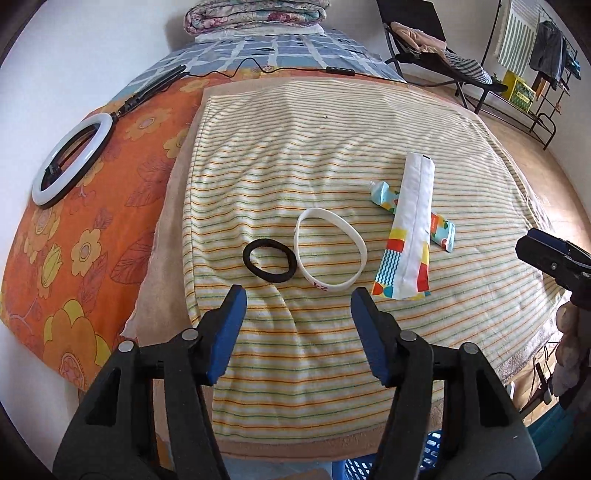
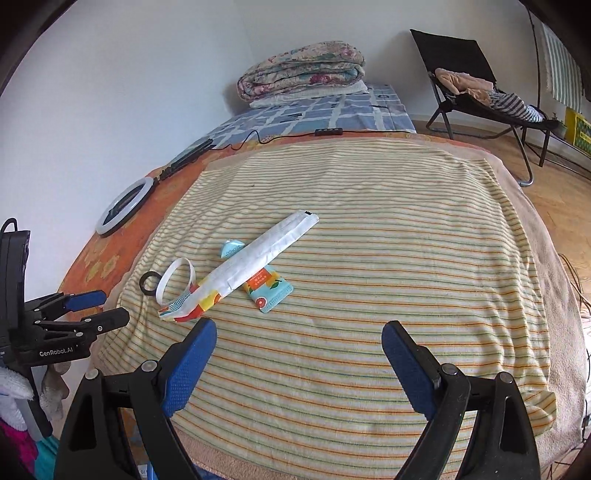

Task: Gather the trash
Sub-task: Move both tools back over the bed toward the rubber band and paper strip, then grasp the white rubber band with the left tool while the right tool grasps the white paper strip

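Both wrist views face up the bed — sharing the striped towel.

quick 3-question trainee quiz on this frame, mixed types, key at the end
1. True or false: the white wrapper lies across the teal packet.
2. Which item lies nearest the left hand-held gripper? A) black hair tie B) ring light C) folded quilt
3. Fill in: the white wristband lies between the hair tie and the ____.

Key
1. True; the wrapper is on top, crossing the packet.
2. A
3. Wrapper. Both hand-held grippers, the right included, are open and hold nothing.
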Motion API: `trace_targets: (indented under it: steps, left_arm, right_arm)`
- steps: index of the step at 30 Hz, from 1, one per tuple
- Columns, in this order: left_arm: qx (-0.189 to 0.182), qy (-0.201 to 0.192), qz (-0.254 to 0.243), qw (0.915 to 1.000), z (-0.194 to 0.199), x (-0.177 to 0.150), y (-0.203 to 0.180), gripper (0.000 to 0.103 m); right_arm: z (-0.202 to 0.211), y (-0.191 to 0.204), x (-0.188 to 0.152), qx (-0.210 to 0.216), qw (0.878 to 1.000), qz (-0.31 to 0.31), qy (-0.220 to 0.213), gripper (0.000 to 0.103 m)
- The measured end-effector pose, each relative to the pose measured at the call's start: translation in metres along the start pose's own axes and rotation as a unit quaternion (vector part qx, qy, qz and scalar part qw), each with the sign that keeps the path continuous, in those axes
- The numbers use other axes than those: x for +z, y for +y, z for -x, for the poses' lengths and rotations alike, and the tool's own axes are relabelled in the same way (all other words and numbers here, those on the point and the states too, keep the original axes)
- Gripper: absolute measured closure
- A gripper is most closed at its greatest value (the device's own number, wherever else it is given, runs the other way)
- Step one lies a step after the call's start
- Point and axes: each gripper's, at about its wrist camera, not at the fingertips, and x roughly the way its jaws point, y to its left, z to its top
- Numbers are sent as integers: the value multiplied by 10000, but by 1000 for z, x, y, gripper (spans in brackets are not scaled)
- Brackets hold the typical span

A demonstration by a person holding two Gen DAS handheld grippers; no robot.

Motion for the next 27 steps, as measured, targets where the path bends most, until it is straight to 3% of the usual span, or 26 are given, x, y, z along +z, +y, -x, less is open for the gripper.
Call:
trace_targets:
  steps: [2, 5, 8, 19, 27]
  left_arm:
    - [-38, 58, 39, 10000, -9, 8, 3, 62]
    - [-36, 79, -143, 9999, -20, 16, 0, 64]
    - [-79, 140, -259, 9995, -29, 23, -4, 77]
    - [-265, 377, -171, 9988, -64, 42, 0, 78]
    - [-208, 308, -381, 9986, -73, 44, -9, 94]
  right_arm:
    - [-13, -4, 9, 155, 9996, -190, 106, 11]
    - [-33, -12, 18, 418, 9976, -482, 258, 17]
    - [-52, -18, 26, 662, 9945, -694, 416, 25]
    - [-98, -21, 49, 986, 9877, -1051, 613, 38]
    - [-121, -20, 59, 1321, 9793, -1418, 587, 44]
